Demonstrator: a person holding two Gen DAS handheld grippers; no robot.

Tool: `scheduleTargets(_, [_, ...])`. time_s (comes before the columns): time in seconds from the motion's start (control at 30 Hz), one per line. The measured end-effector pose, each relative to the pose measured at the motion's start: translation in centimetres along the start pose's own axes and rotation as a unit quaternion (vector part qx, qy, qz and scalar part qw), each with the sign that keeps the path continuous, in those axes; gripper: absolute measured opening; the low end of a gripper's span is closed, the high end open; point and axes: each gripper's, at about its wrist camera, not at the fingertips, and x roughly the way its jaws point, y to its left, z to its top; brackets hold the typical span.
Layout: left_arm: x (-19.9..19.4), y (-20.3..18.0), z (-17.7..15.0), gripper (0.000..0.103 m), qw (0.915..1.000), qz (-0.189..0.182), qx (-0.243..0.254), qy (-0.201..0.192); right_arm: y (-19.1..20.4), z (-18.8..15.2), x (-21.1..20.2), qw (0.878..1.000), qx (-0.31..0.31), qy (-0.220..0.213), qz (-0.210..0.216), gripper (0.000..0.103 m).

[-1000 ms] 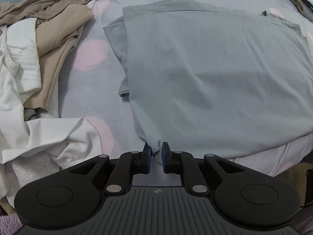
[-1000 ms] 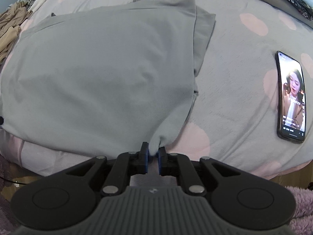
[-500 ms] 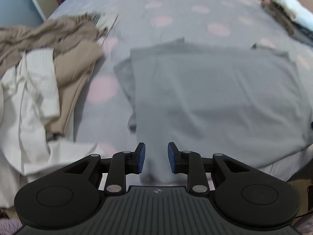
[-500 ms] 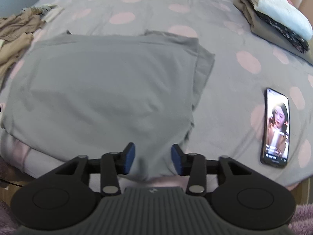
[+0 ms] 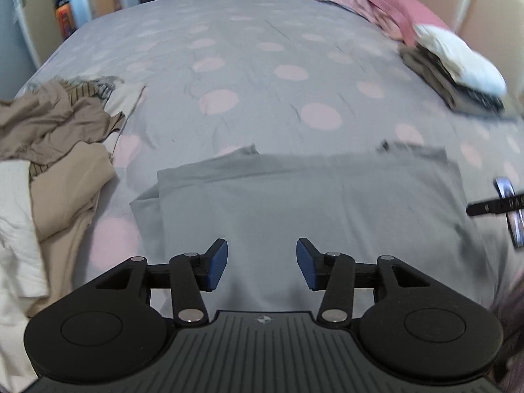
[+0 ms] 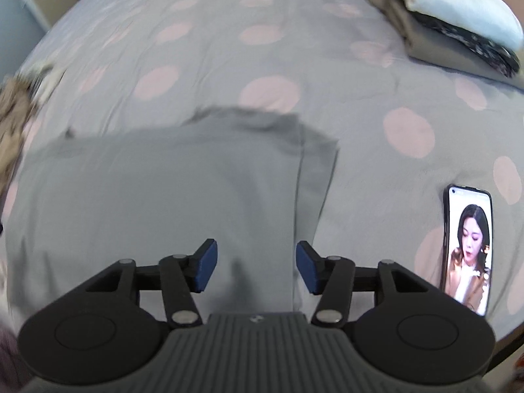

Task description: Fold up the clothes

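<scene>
While both pairs of blue-padded fingers stand spread wide with nothing between them, the left gripper [image 5: 262,267] and the right gripper [image 6: 256,268] hang over the near edge of a grey garment [image 5: 311,203]. That garment lies flat on the bed [image 5: 249,75], folded into a broad rectangle, its near edge passing under both tools. In the right wrist view a narrower strip of the same cloth juts out along its right side, and a small flap sticks up at its far edge. In the left wrist view a similar strip shows on the left side.

Just right of the garment, a phone [image 6: 466,249] lies face up on the sheet with its screen lit, apart from the cloth.

To the left, near and mid-distance, a loose heap of unfolded clothes [image 5: 55,163] spreads over the bed's left side: white cloth nearest, beige next, brown beyond.

Farther off on the right, a stack of folded clothes [image 5: 455,68] sits on the sheet, a white piece on top, a dark patterned layer under it and brown at the bottom. Beyond that stack, at the far right, pink fabric [image 5: 386,3] lies bunched near the bed's far end. Blur softens the far parts of both views.
</scene>
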Motion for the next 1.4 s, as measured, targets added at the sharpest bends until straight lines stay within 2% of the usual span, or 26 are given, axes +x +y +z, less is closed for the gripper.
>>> scheduleTargets(0.17, [2.7, 1.1, -0.5, 0.044, 0.9990, 0.040, -0.019, 0.004, -2.0, -0.3, 1.8, 0.996, 0.061, -0.059, 0.001, 0.059])
scheduleTargets(0.3, [3.5, 1.9, -1.0, 0.044, 0.9976, 0.059, -0.035, -0.007, -3.2, -0.8, 3.3, 0.994, 0.094, -0.053, 0.004, 0.059])
scheduleTargets(0.43, [4.4, 2.4, -1.4, 0.051, 0.9976, 0.052, -0.047, -0.001, -3.6, -0.8, 4.4, 0.994, 0.100, -0.050, 0.012, 0.061])
scheduleTargets(0.63, [5.9, 2.9, -1.9, 0.052, 0.9975, 0.043, -0.050, 0.025, -3.0, -0.7, 5.2, 0.995, 0.078, -0.065, 0.016, 0.064])
scheduleTargets(0.7, [6.2, 3.0, -1.9, 0.052, 0.9976, 0.040, -0.050, 0.028, -2.8, -0.7, 5.3, 0.995, 0.070, -0.068, 0.017, 0.060])
scheduleTargets(0.8, [6.2, 3.2, -1.8, 0.059, 0.9974, 0.030, -0.058, 0.029, -2.7, -0.7, 5.2, 0.995, 0.068, -0.071, 0.025, 0.050])
scheduleTargets(0.87, [6.2, 3.2, -1.8, 0.060, 0.9972, 0.031, -0.062, 0.028, -2.7, -0.7, 5.2, 0.995, 0.069, -0.071, 0.034, 0.040])
scheduleTargets(0.97, [6.2, 2.7, -1.9, 0.060, 0.9975, 0.040, -0.052, 0.027, -2.4, -0.8, 5.0, 0.995, 0.063, -0.073, 0.035, 0.034])
scheduleTargets(1.1, [6.1, 2.5, -2.0, 0.059, 0.9976, 0.048, -0.044, 0.022, -2.1, -0.9, 4.7, 0.994, 0.062, -0.079, 0.031, 0.029])
scheduleTargets(1.3, [5.8, 3.1, -1.8, 0.056, 0.9967, 0.040, -0.067, 0.023, -1.7, -1.0, 4.8, 0.994, 0.064, -0.081, 0.021, 0.030])
scheduleTargets(1.4, [5.6, 3.3, -1.6, 0.052, 0.9964, 0.039, -0.072, 0.022, -2.0, -0.9, 4.8, 0.994, 0.069, -0.079, 0.028, 0.030])
